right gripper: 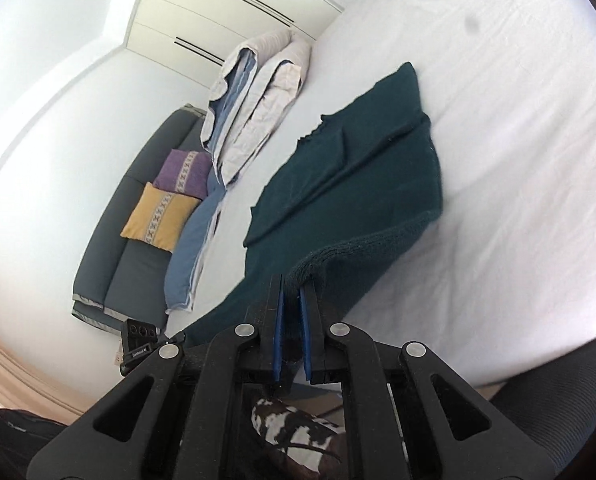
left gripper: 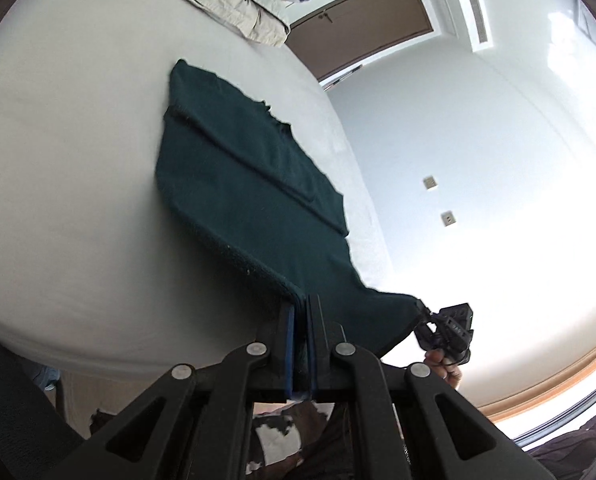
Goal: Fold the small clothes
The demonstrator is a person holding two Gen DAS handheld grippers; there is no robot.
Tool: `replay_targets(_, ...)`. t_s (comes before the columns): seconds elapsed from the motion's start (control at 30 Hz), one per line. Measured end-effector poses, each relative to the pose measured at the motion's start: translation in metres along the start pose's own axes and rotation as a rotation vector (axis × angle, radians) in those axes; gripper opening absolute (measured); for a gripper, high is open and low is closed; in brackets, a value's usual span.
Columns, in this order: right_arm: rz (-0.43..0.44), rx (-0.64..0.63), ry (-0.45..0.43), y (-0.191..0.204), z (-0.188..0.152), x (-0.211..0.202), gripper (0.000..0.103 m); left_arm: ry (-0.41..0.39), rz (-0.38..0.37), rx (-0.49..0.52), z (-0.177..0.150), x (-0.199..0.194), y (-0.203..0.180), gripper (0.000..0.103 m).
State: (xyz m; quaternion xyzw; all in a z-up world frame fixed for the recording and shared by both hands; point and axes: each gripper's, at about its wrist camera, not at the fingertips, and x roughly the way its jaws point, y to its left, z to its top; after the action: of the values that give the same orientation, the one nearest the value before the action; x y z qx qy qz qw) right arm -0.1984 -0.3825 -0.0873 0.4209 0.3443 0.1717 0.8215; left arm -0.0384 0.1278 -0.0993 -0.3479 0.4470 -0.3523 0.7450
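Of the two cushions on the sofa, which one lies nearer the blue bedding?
The purple cushion; its corner meets the blue bedding, while the mustard cushion sits beside it, farther out.

Dark green garment (right gripper: 349, 168): matt knitted cloth, fuzzy rolled hem. Bed sheet (right gripper: 517, 140): white smooth cloth, lightly creased. Tongs (left gripper: 301, 312): matt black plastic, blue rubbery pads (left gripper: 290, 344), shiny metal pivot pins (left gripper: 256, 349).

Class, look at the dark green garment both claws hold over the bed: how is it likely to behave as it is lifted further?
The dark green garment probably stays floppy: it sags between the left claw and right claw. Its thick, fuzzy hem suggests some weight and good grip. The folded-in sleeve may slide open.
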Motion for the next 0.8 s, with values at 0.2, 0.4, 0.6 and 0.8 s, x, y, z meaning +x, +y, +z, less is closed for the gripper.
replay_targets(0.2, 0.018, 0.038, -0.068, 0.015, 0.035, 0.022, 0.006, -0.100, -0.082, -0.061, 0.041, -0.008, 0.002, 0.004)
replay_targets(0.4, 0.024, 0.061, -0.122, 0.016, 0.077, 0.036, 0.006, -0.163, -0.098, -0.098, 0.079, 0.000, 0.008, 0.004)
replay_targets(0.6, 0.026, 0.100, -0.193, 0.011, 0.125, 0.057, 0.006, -0.204, -0.099, -0.139, 0.123, 0.018, 0.016, 0.004)
replay_targets(0.8, -0.011, 0.154, -0.238, -0.011, 0.176, 0.098, 0.006, -0.228, -0.072, -0.179, 0.178, 0.046, 0.027, 0.004)
